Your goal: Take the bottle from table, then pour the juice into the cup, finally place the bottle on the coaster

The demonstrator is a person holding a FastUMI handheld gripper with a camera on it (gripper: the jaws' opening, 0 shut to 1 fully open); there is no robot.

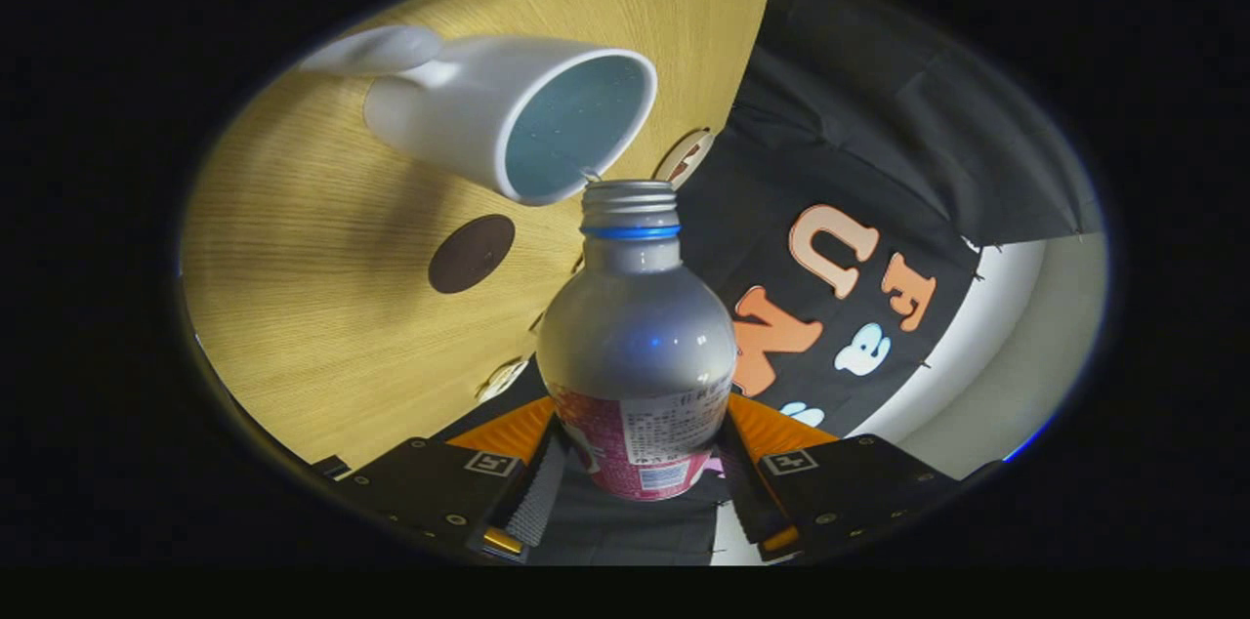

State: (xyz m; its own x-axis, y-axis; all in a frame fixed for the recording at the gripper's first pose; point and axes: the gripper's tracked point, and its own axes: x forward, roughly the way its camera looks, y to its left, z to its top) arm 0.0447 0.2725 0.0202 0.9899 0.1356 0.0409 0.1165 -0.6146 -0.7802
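Your gripper (637,473) grips the silver bottle (635,346) by its red-and-white label, print too small to read; its uncapped mouth touches the white cup's (508,116) rim. Brown coaster (472,253) lies beyond.

Table: we see a light, wood-grain tabletop (322,307), slanted across our view.
Cloth: a black fabric wall (879,131) hangs just past the table's edge.
Discs: two small pale round tags (686,155) (503,377) sit on the table's edge; we can't make out their detail.
Backdrop: a pale smooth surface (1016,346), well apart from the table.
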